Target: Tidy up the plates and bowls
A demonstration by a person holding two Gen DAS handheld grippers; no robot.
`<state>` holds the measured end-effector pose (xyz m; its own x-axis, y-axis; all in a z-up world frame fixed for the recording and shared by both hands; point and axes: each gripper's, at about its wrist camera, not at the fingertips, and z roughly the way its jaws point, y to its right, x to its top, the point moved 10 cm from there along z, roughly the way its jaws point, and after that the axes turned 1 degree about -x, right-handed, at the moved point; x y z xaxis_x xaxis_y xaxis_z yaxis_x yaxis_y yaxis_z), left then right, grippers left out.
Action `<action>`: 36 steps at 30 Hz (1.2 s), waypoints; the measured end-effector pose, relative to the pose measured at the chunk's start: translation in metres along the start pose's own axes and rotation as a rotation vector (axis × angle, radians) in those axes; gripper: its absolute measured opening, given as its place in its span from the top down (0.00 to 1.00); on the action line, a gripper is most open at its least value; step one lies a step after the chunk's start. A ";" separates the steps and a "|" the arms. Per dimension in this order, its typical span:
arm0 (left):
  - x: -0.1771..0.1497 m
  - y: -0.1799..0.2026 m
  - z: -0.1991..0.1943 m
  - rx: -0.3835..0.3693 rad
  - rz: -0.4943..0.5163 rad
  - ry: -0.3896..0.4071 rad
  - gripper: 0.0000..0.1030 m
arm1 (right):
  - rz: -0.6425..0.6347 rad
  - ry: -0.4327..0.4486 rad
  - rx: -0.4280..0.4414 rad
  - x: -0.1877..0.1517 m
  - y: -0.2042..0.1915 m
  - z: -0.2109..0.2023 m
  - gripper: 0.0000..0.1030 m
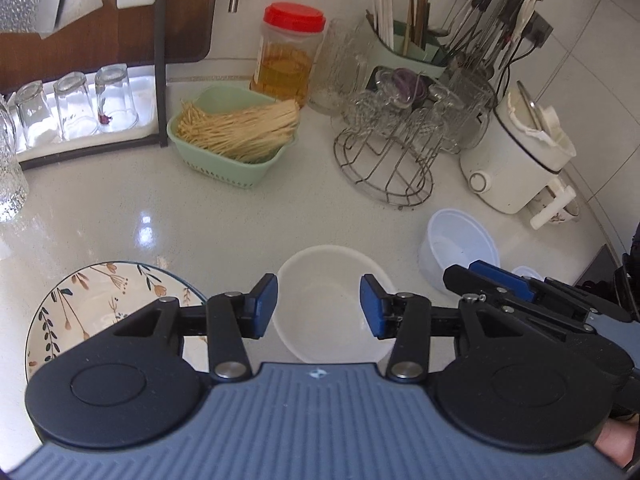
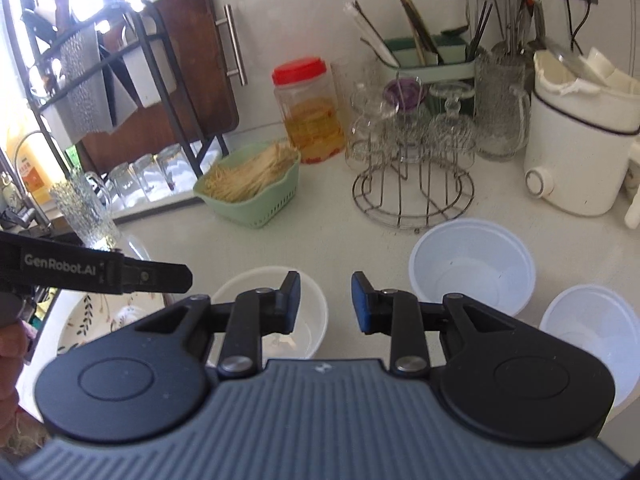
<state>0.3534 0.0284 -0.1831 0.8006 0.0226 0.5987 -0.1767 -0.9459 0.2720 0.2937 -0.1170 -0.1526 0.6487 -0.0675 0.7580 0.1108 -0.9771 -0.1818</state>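
A cream bowl (image 1: 328, 300) sits on the counter, right below my open, empty left gripper (image 1: 319, 306); it also shows in the right wrist view (image 2: 256, 284). A flower-patterned plate (image 1: 84, 300) lies to its left, partly hidden by the gripper body, and shows in the right wrist view (image 2: 92, 320). A white plastic bowl (image 1: 460, 248) stands to the right, and shows in the right wrist view (image 2: 472, 264). A second white bowl (image 2: 592, 316) sits at the right. My right gripper (image 2: 326, 300) is open and empty above the counter between the cream and white bowls; it appears in the left wrist view (image 1: 496, 276).
A green basket of sticks (image 1: 236, 136), a red-lidded jar (image 1: 288, 56), a wire rack with glasses (image 1: 392, 140), a utensil holder (image 1: 404, 44) and a white cooker (image 1: 516, 152) stand at the back. Upturned glasses (image 1: 72, 108) sit on a tray at left.
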 end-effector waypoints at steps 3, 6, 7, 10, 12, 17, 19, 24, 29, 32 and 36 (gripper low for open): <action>0.002 0.008 -0.009 -0.008 0.003 0.020 0.50 | 0.005 0.022 -0.003 0.006 0.003 -0.013 0.70; 0.004 0.016 -0.019 -0.026 -0.006 0.044 0.50 | 0.017 0.035 -0.009 0.008 0.006 -0.025 0.70; 0.004 0.020 -0.022 -0.033 -0.006 0.051 0.50 | 0.023 0.040 -0.010 0.008 0.008 -0.029 0.70; 0.004 0.031 -0.030 -0.046 0.007 0.064 0.50 | 0.033 0.053 -0.022 0.007 0.012 -0.041 0.70; 0.002 0.039 -0.035 -0.048 0.026 0.070 0.50 | 0.041 0.058 -0.031 0.007 0.014 -0.048 0.70; -0.005 0.052 -0.043 -0.064 0.041 0.062 0.50 | 0.060 0.077 -0.053 0.007 0.019 -0.066 0.70; -0.008 0.056 -0.045 -0.067 0.048 0.061 0.50 | 0.067 0.083 -0.058 0.005 0.021 -0.073 0.70; -0.015 0.064 -0.049 -0.068 0.074 0.049 0.50 | 0.091 0.079 -0.074 -0.003 0.026 -0.082 0.70; -0.021 0.074 -0.052 -0.081 0.087 0.033 0.50 | 0.106 0.072 -0.098 -0.011 0.032 -0.092 0.70; -0.026 0.081 -0.052 -0.089 0.096 0.019 0.50 | 0.115 0.069 -0.111 -0.015 0.036 -0.098 0.70; -0.034 0.089 -0.051 -0.099 0.106 -0.005 0.50 | 0.125 0.059 -0.128 -0.020 0.043 -0.105 0.70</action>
<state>0.2813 -0.0405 -0.1411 0.7776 -0.0774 0.6240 -0.3157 -0.9064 0.2809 0.2063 -0.1784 -0.1103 0.6059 -0.1984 0.7704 -0.0676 -0.9777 -0.1986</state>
